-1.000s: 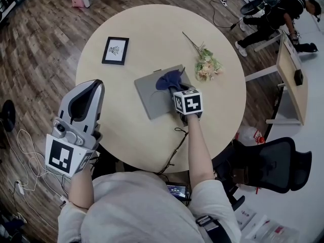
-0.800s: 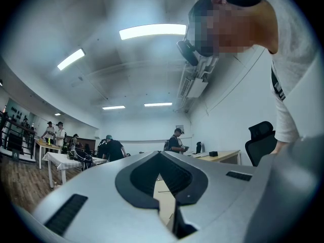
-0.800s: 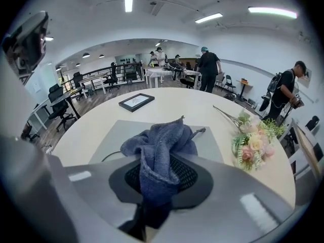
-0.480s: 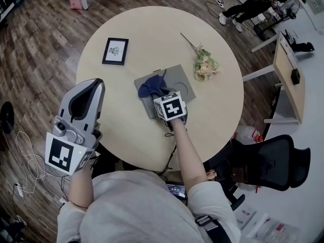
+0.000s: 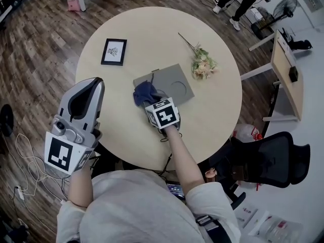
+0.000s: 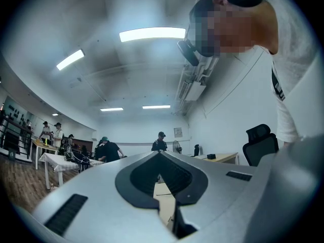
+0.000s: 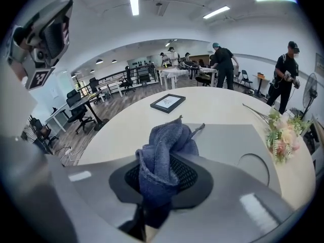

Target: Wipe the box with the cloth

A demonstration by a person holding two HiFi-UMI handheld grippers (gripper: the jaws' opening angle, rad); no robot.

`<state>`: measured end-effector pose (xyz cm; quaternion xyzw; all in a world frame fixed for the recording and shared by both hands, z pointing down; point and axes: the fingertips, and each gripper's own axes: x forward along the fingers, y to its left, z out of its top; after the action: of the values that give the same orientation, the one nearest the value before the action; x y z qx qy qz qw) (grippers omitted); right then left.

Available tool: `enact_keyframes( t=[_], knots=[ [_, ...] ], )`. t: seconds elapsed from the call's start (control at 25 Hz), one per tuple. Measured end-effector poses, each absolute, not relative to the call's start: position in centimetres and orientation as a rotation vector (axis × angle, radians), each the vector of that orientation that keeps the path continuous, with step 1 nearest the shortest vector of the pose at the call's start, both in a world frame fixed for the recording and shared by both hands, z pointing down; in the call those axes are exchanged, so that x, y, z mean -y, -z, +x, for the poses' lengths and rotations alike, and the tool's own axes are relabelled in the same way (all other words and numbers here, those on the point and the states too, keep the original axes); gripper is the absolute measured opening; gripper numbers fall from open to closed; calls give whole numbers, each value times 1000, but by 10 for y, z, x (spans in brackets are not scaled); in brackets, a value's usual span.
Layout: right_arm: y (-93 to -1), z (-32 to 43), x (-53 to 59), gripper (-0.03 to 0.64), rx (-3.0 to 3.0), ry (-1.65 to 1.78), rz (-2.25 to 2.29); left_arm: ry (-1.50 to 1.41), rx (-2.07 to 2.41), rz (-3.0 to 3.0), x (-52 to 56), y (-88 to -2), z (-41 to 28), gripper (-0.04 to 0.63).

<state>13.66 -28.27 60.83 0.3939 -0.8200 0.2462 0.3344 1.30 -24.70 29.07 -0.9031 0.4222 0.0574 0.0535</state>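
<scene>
The right hand-held gripper (image 7: 154, 196) pinches the cloth (image 7: 164, 146) on the box (image 7: 233, 140).

Nubby cloth (image 7: 164, 151), matt box (image 5: 174, 82)

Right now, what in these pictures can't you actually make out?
Framed picture: its drawing is too small, head view.
Box: near corner hidden under the cloth and right gripper, head view.
Table: left gripper view shows only a sliver between the jaws.

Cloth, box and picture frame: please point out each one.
cloth (image 7: 164, 156), right gripper view, middle of the bunched blue fabric.
box (image 5: 169, 77), head view, bare grey top.
picture frame (image 5: 113, 51), head view, white centre.
</scene>
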Motion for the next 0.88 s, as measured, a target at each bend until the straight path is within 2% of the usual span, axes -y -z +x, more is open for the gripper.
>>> enact_keyframes(
  t=[0.88],
  knots=[
    [-614,184,248,81,2156,-604,1088,-189,-1238,-2753,246,-286,39,6]
  ],
)
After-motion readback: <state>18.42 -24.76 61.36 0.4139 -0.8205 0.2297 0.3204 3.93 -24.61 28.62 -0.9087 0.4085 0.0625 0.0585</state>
